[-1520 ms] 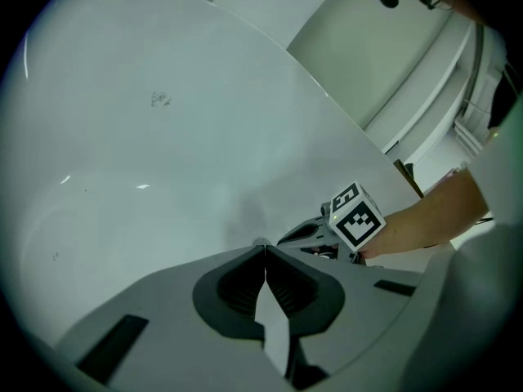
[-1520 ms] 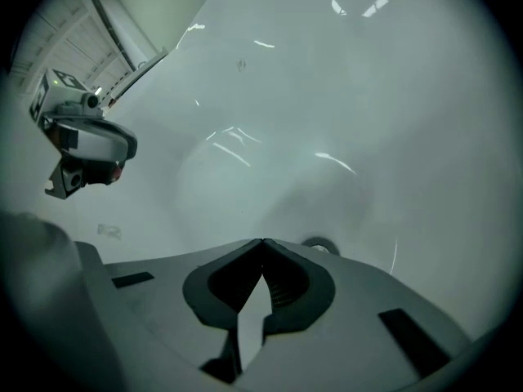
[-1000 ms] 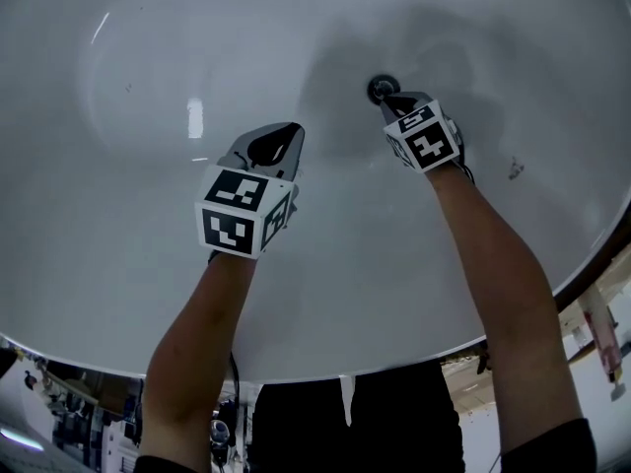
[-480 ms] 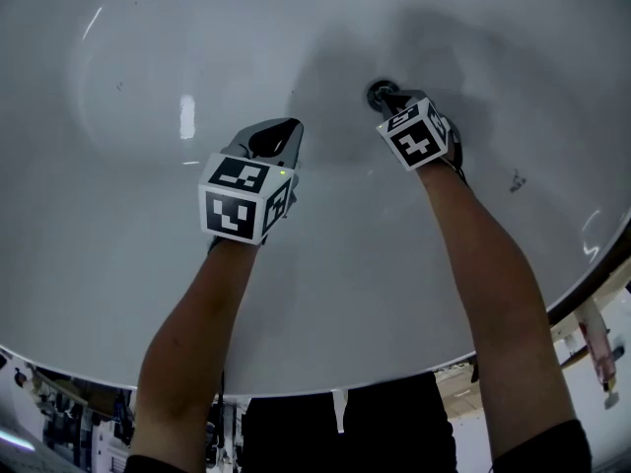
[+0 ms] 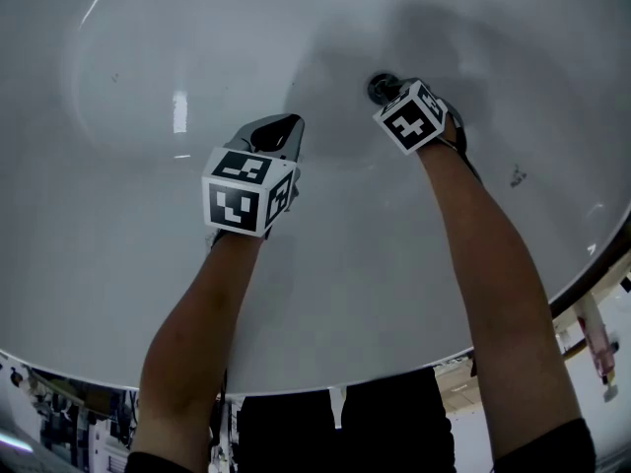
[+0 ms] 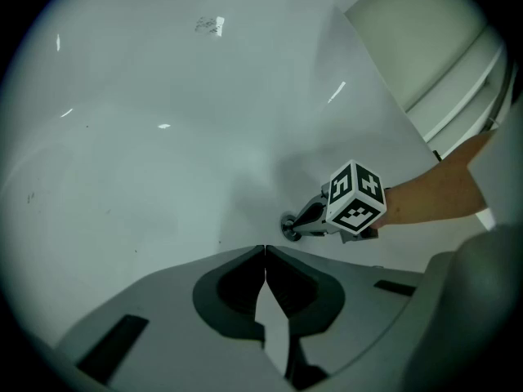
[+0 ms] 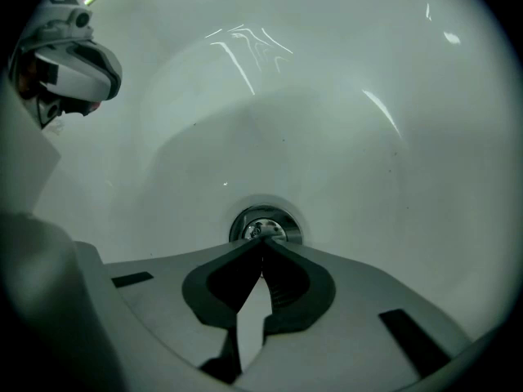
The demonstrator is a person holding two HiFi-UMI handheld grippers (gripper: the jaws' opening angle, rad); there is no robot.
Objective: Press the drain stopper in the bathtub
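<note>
White bathtub (image 5: 118,215) fills the head view, glossy, a few small dark specks on the basin floor

Both forearms reach down into it: left forearm (image 5: 197,333) at centre-left, right forearm (image 5: 493,264) running further up and to the right

Left gripper (image 5: 284,128): jaws clenched, tips meeting, nothing between them, confirmed in left gripper view (image 6: 265,248). It's over bare tub surface, well to the left of the drain; can't tell whether it touches the tub

Right gripper (image 5: 390,91): jaws also clenched tip to tip, holding nothing. In right gripper view (image 7: 261,238) the closed tips sit right on the drain and look to be in contact with it. Left gripper view shows the same from the side, right gripper (image 6: 296,224) angled down with its nose at the drain

Marker cubes: left cube (image 5: 246,193) faces the camera, right cube (image 5: 409,116) is tilted, one corner up

Drain stopper (image 5: 379,87): round chrome piece in its ring at the bottom of the tub, upper right of centre in head view, directly under the right gripper's tips (image 7: 263,224), partly covered by them
</note>
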